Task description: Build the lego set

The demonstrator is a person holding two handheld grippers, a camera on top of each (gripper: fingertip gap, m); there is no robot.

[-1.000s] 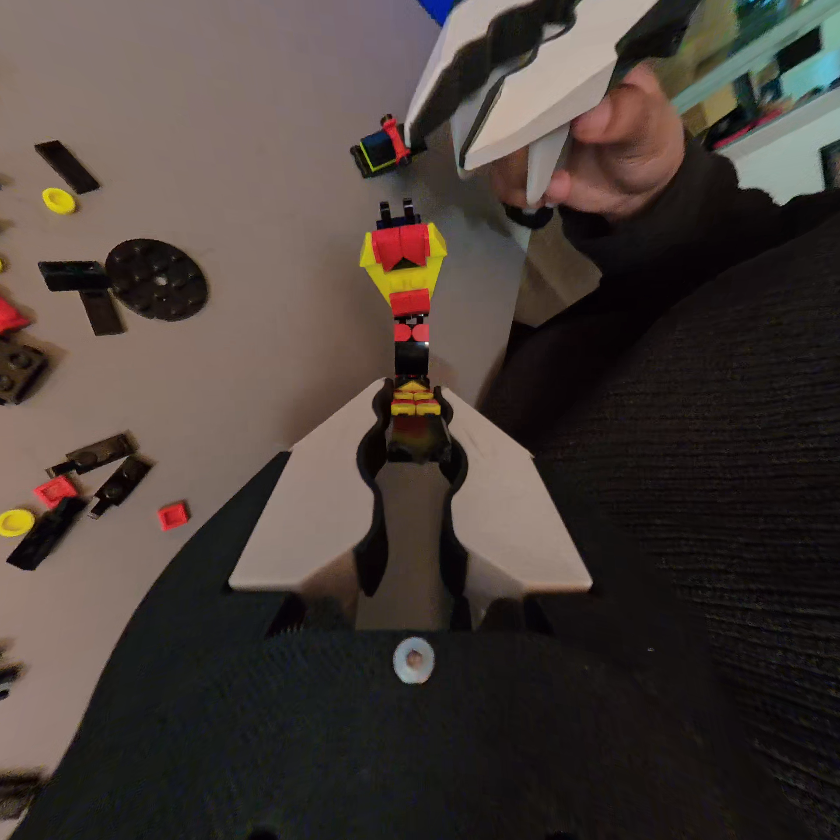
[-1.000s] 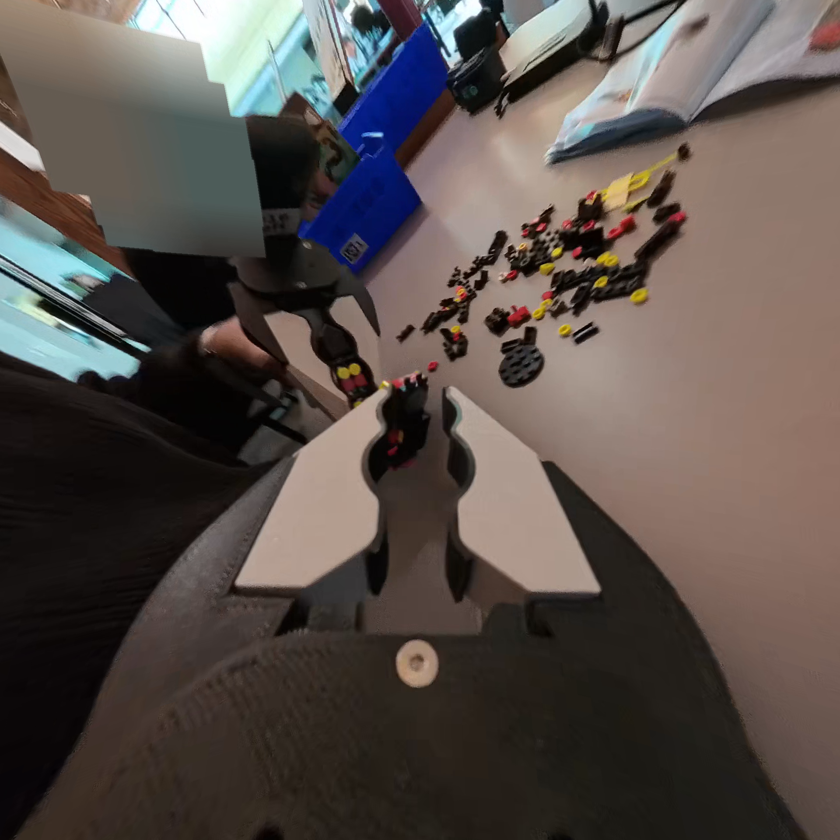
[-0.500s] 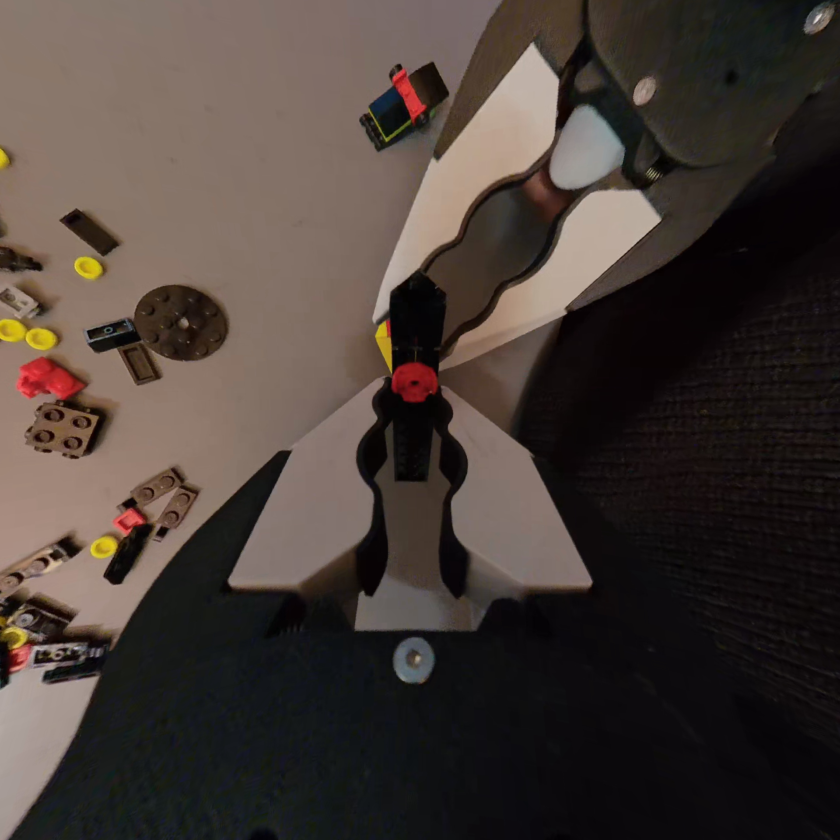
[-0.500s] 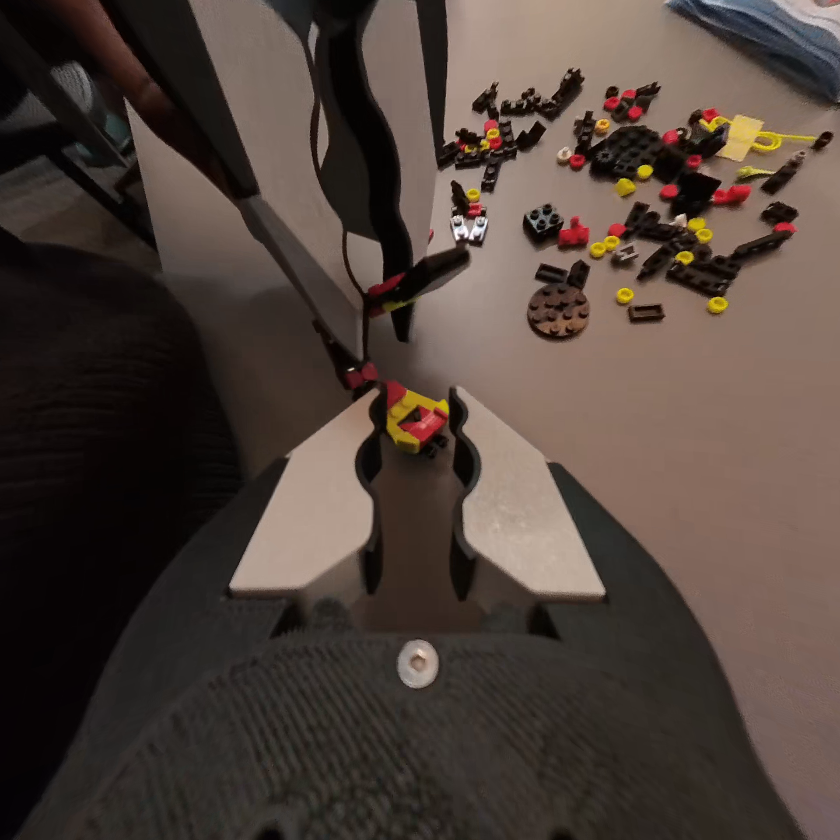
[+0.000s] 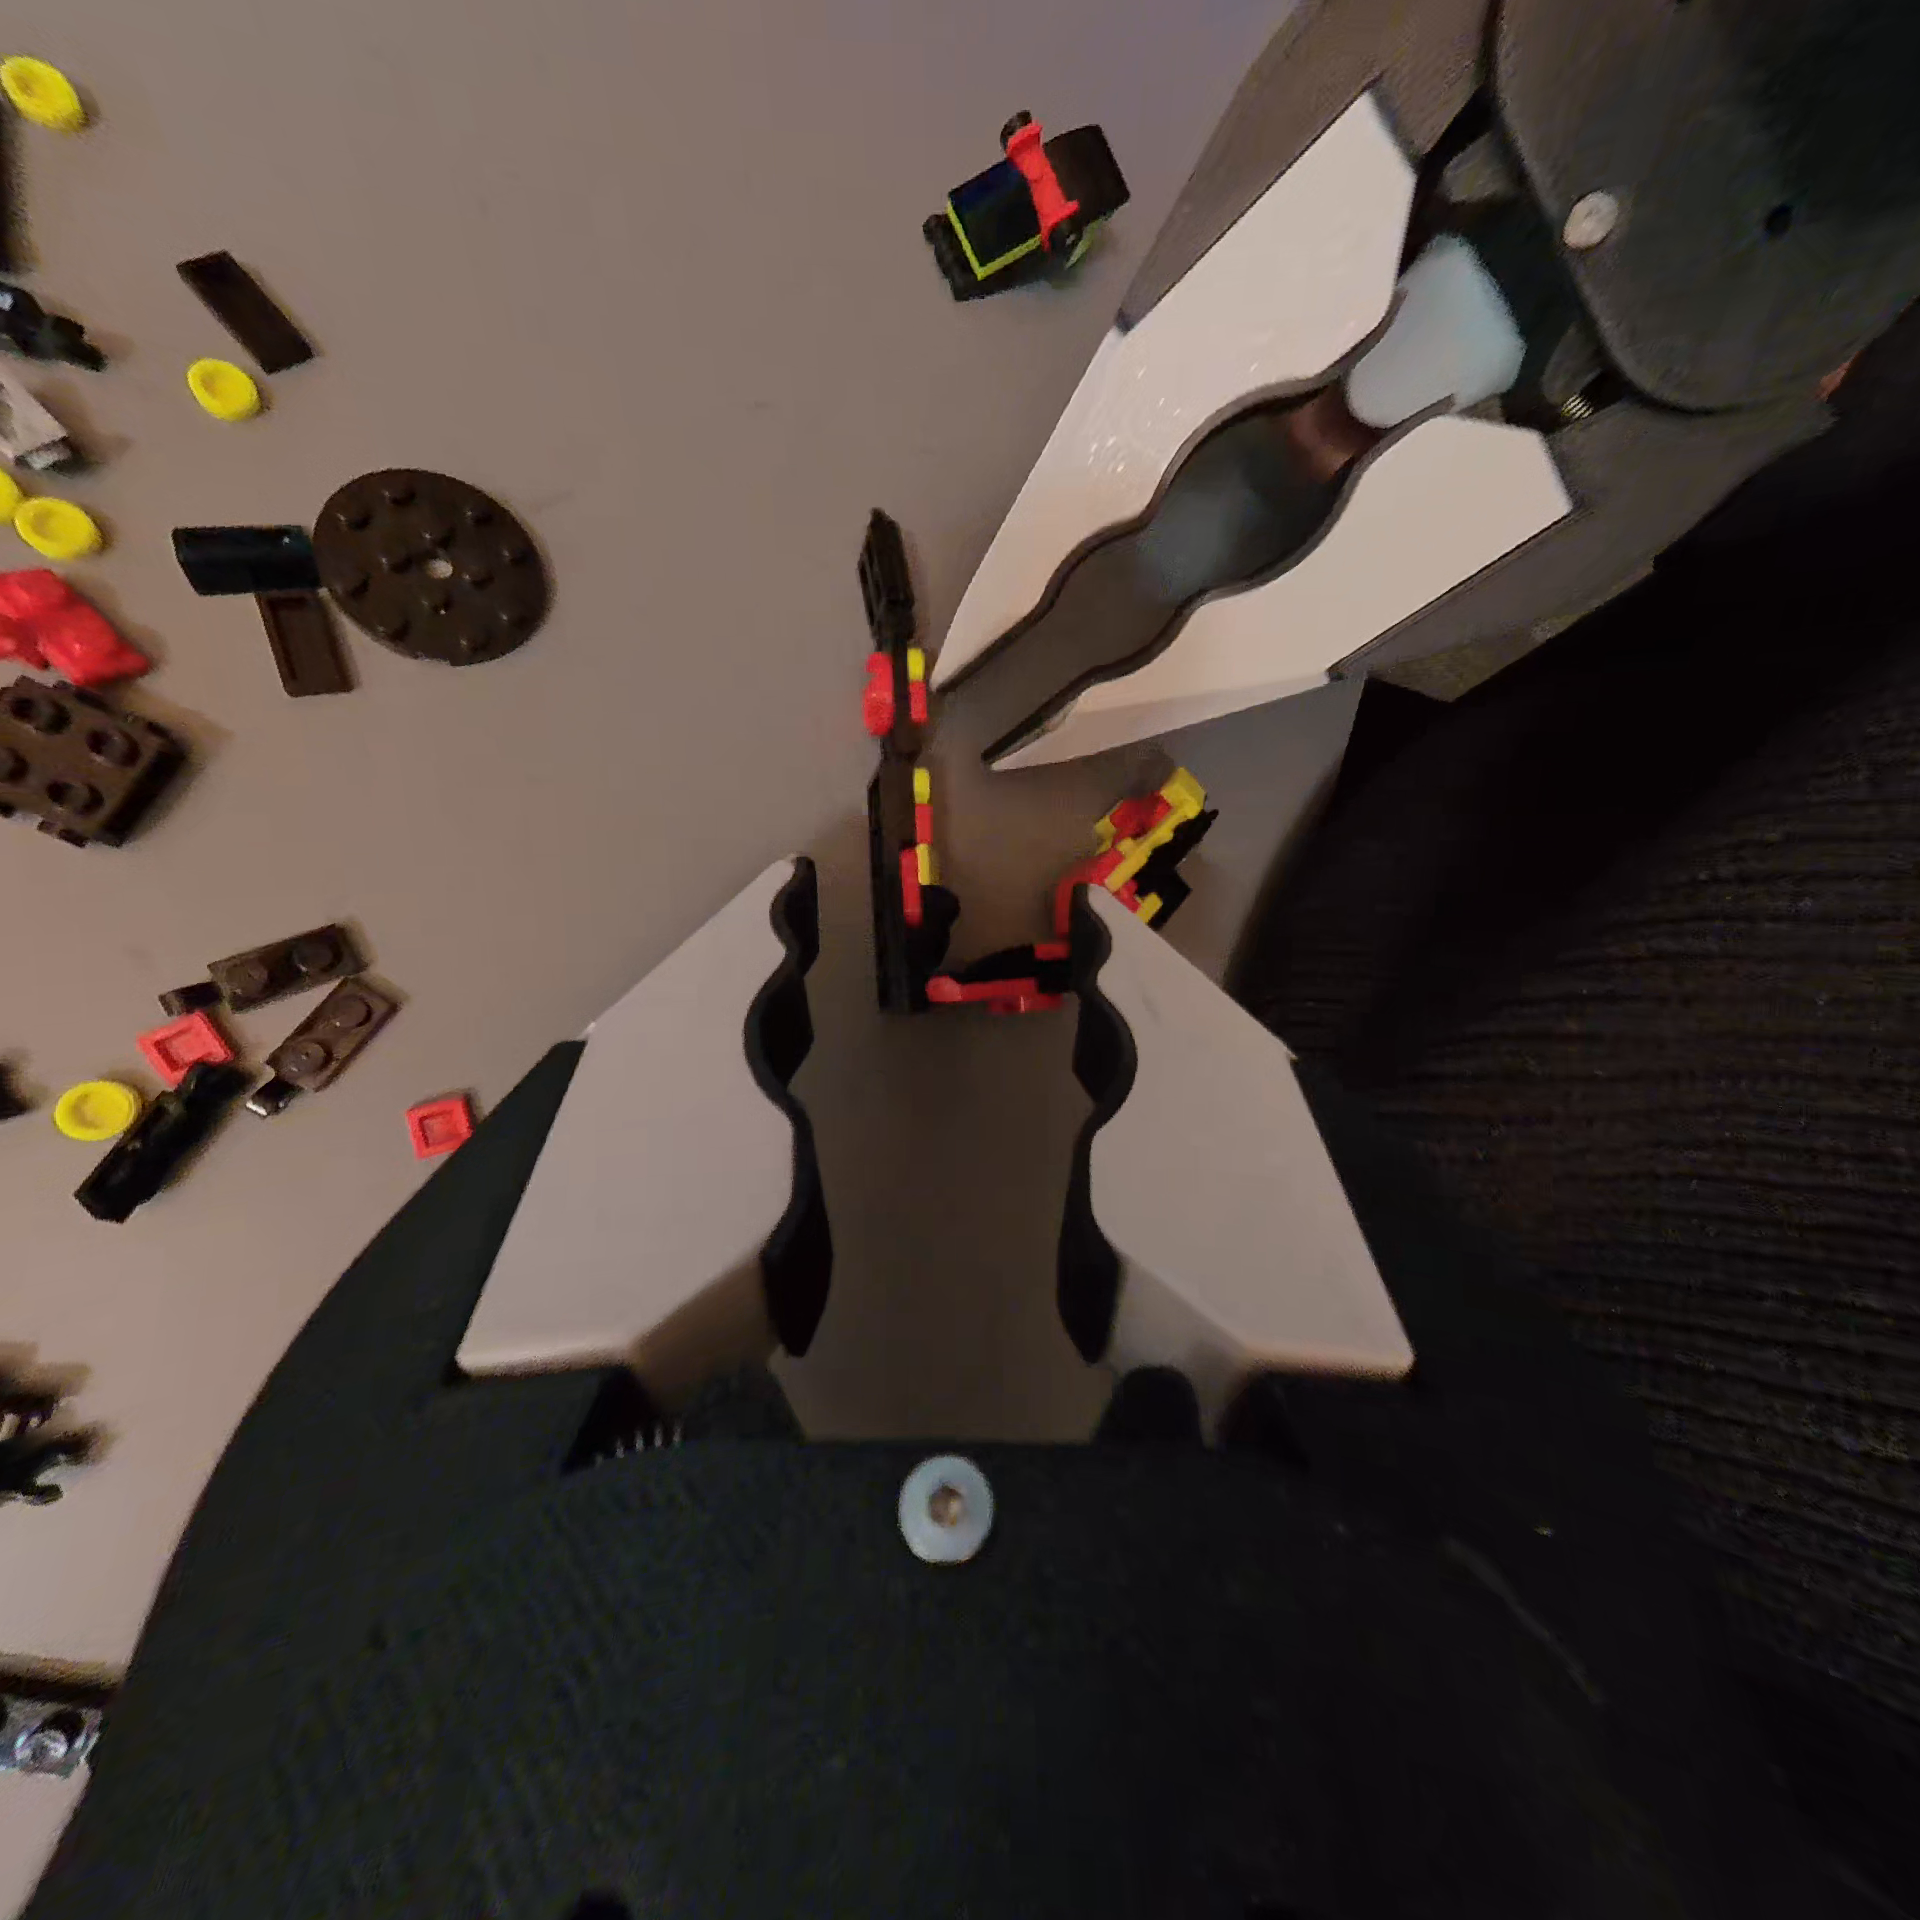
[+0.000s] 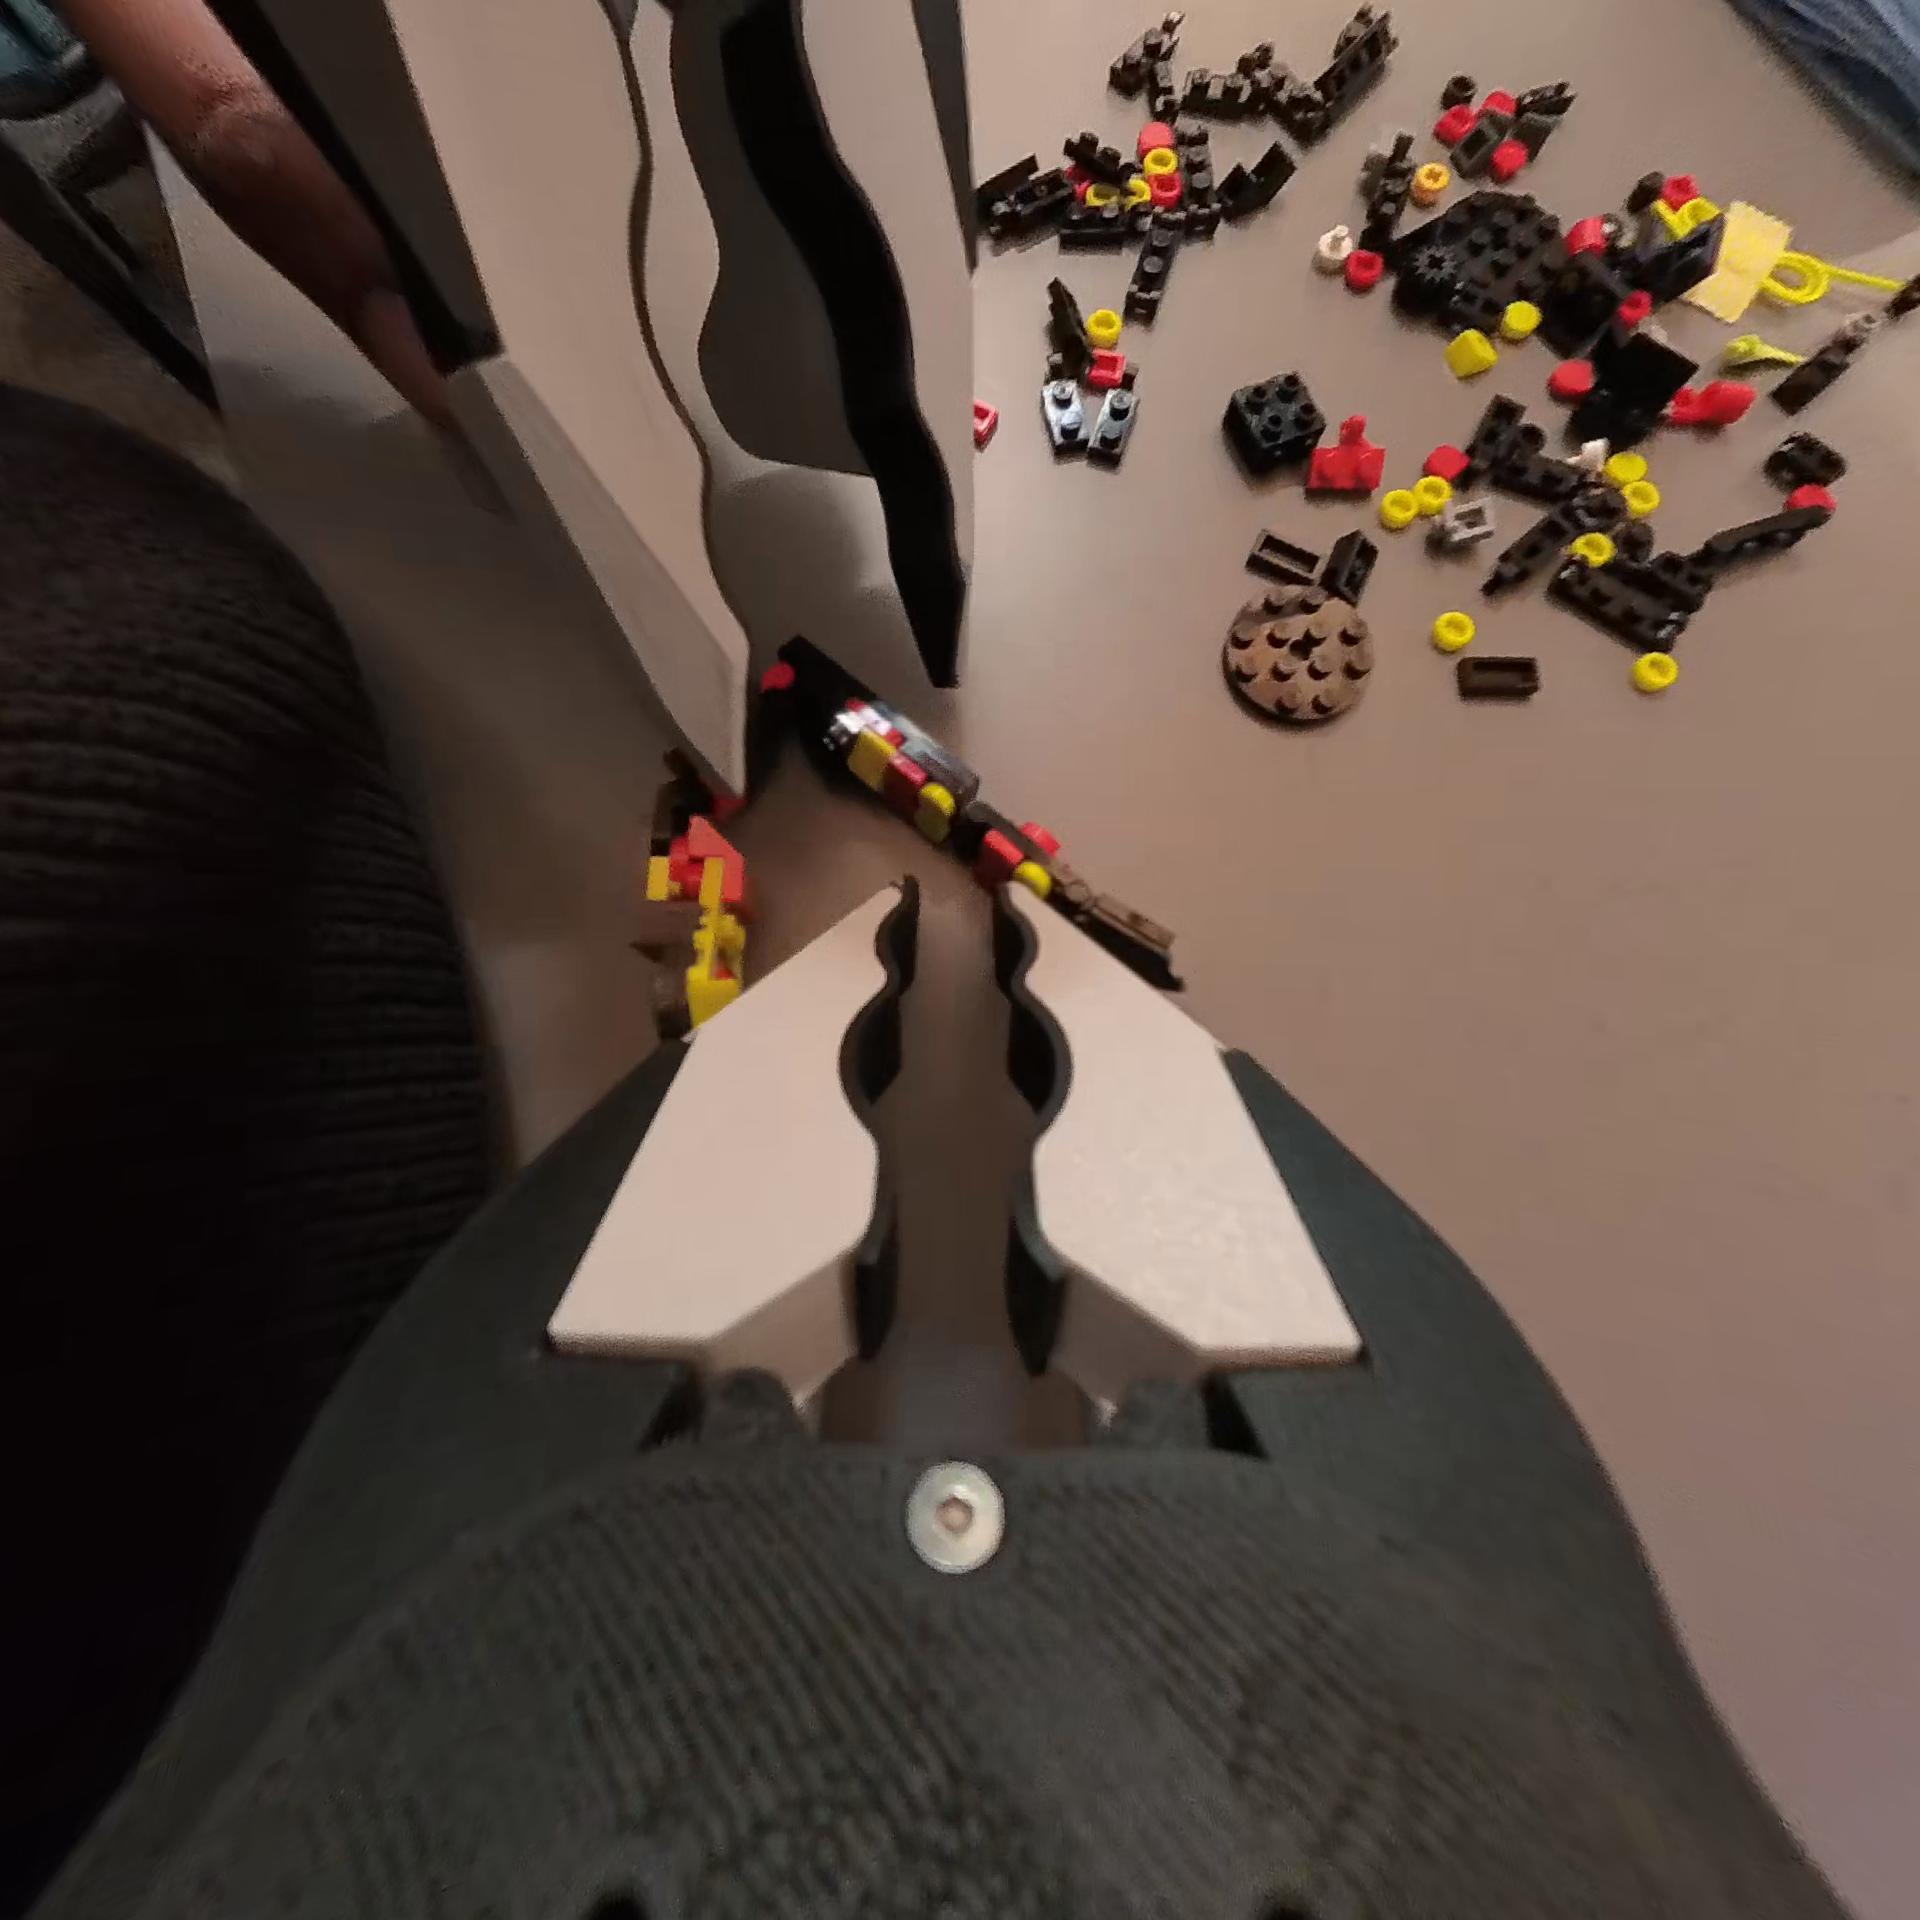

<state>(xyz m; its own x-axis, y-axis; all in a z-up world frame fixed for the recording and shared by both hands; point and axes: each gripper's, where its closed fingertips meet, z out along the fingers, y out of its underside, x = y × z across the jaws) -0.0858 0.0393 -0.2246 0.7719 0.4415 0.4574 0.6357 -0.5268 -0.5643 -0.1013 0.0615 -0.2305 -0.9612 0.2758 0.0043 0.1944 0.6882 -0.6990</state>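
1. The left gripper (image 5: pixel 940 899) is released, its jaws spread either side of the long black, red and yellow lego assembly (image 5: pixel 899 790) lying on the grey table (image 5: pixel 623 260).
2. The right gripper (image 6: pixel 951 899) is nearly closed and empty, just beside the assembly, probably for regripping.
3. Loose bricks (image 6: pixel 1496 343) wait nearby.

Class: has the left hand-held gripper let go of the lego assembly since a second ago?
Yes. The left hand-held gripper is open now; the lego assembly lies on the table, right of the round plate.

lego assembly (image 5: pixel 902 831) on table (image 5: pixel 623 260) | loose pieces (image 5: pixel 249 644) to its left
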